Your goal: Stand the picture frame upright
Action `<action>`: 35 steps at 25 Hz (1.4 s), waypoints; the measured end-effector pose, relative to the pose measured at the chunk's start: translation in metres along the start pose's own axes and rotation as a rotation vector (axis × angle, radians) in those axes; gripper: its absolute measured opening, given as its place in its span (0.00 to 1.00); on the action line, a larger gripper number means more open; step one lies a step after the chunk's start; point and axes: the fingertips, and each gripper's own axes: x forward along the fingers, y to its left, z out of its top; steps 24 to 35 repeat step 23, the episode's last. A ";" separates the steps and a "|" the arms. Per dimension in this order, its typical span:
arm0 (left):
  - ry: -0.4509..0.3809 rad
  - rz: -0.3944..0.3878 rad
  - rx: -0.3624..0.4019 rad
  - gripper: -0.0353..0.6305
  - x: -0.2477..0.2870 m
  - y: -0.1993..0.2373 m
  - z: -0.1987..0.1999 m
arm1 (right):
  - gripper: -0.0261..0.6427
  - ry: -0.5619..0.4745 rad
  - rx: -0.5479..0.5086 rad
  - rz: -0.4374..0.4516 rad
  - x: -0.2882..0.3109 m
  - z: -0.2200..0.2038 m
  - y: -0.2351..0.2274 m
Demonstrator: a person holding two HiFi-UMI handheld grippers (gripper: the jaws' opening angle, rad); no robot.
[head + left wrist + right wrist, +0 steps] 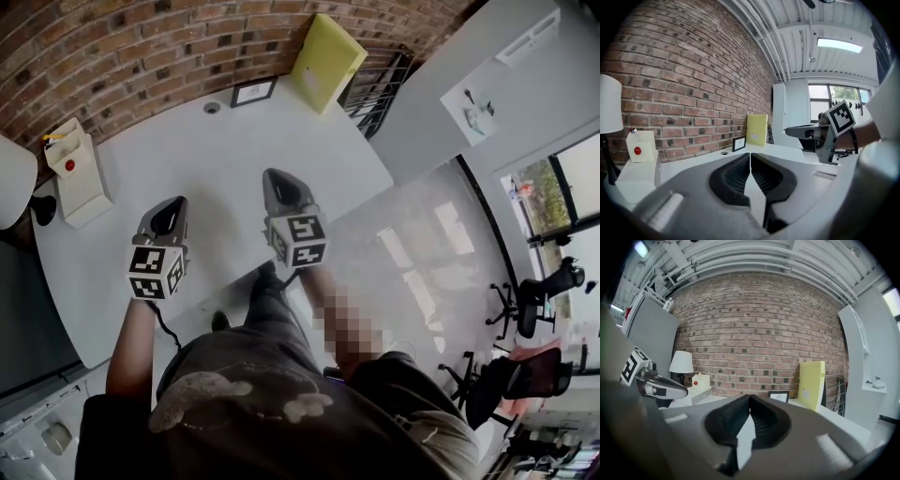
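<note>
Picture frame (pixel 254 91) is black-edged, white inside; left gripper (pixel 750 159) and right gripper (pixel 749 401) fingers are clenched, empty.

No text, label or number is legible anywhere.

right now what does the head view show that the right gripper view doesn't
Only the head view: the person's trousers, the office chairs and the marker cube on the right gripper. Only the right gripper view: the ceiling pipes and that gripper's jaws close up, shut with nothing between them. Both: the picture frame by the brick wall, the yellow board, the white table and the left gripper.
</note>
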 end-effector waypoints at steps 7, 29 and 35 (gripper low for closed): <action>-0.003 -0.017 0.005 0.08 -0.027 -0.016 -0.007 | 0.05 0.020 -0.033 -0.002 -0.041 -0.010 0.013; -0.034 -0.016 0.045 0.08 -0.059 -0.100 0.017 | 0.05 -0.021 0.018 -0.048 -0.150 -0.005 -0.013; -0.034 -0.016 0.045 0.08 -0.059 -0.100 0.017 | 0.05 -0.021 0.018 -0.048 -0.150 -0.005 -0.013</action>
